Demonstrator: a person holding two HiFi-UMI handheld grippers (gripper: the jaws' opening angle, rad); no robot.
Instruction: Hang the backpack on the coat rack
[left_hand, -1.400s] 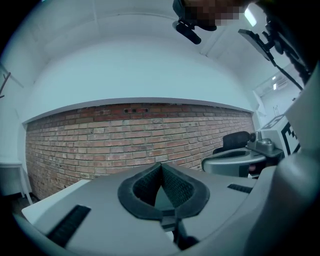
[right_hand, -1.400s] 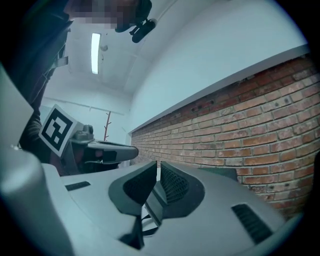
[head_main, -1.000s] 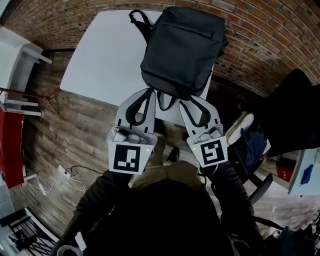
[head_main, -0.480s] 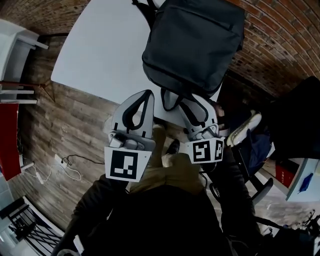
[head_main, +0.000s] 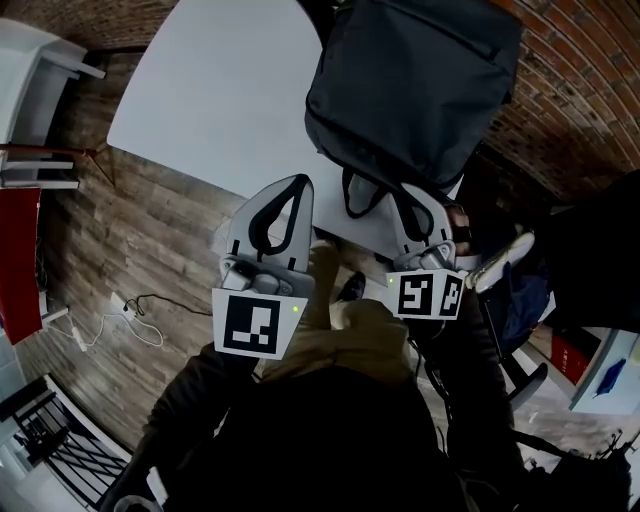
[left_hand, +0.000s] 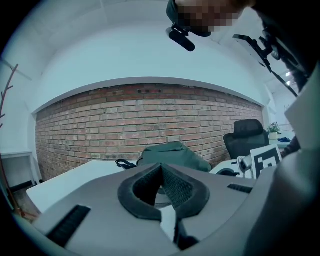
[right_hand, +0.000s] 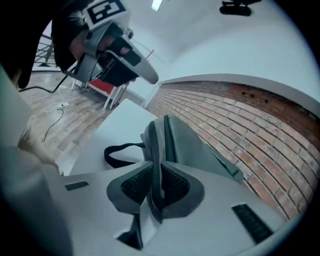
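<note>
Only the right gripper view shows me this: my right gripper, jaws just closing, pinches the backpack strap at lower centre. My left gripper is closed and empty. Beyond both, the backpack lies on the white table at upper centre.

Table: left half bare, free passage up to backpack. Backpack fills table's right end as far as near edge. Strap loops lie at that edge, in way of low approach. Brick wall runs behind and right of backpack: tight there. Chair stands right of table. Floor left of table open, save cable. Furniture lines far left.
</note>
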